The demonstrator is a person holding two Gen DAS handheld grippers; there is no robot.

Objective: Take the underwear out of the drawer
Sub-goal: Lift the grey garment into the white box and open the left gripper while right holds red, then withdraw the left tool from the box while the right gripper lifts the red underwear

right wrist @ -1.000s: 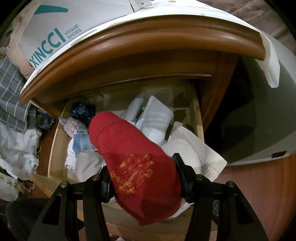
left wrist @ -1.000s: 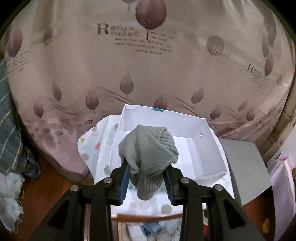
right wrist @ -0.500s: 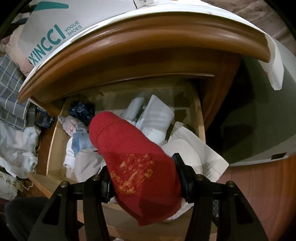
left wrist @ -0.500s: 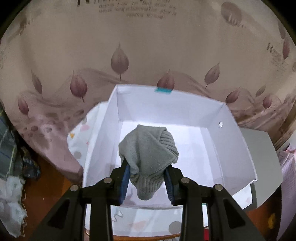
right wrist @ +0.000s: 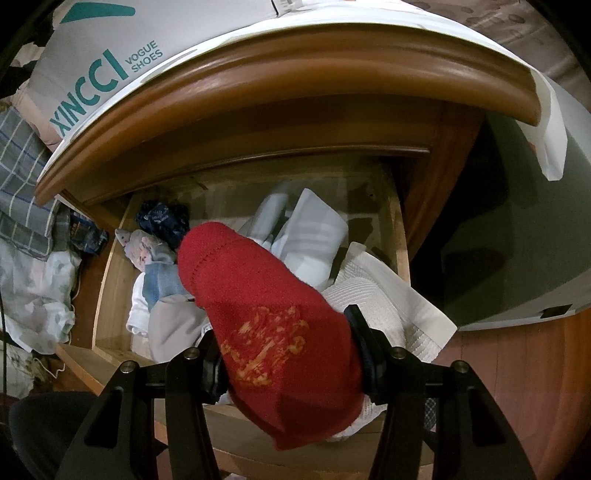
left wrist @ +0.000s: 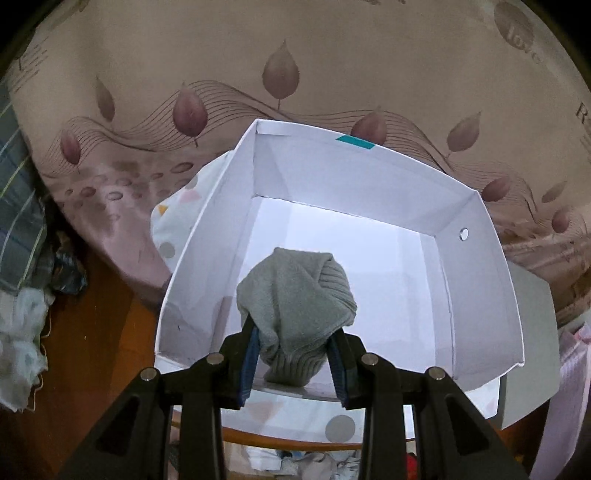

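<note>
Left tongs (left wrist: 291, 363), gripping grey knitwear (left wrist: 295, 295), had moved over the white box (left wrist: 480, 295); right tongs (right wrist: 286, 363) held red knitwear (right wrist: 273, 314) above the drawer (right wrist: 400, 243).

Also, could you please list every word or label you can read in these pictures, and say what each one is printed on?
"XINCCI" on the shoe box atop the wooden cabinet.
"VOGUE SHOES" beside it on the same box.
"love" in a round motif on the leaf-print bedsheet.
A large "R" at the bedsheet's right edge; the rest is cut off.

Left wrist cam looks down, close, into open white cardboard box (left wrist: 480, 288) by leaf-print bedspread (left wrist: 295, 66). Right wrist cam faces down into open wooden drawer (right wrist: 400, 236), near. No clear shared area btw views.
</note>
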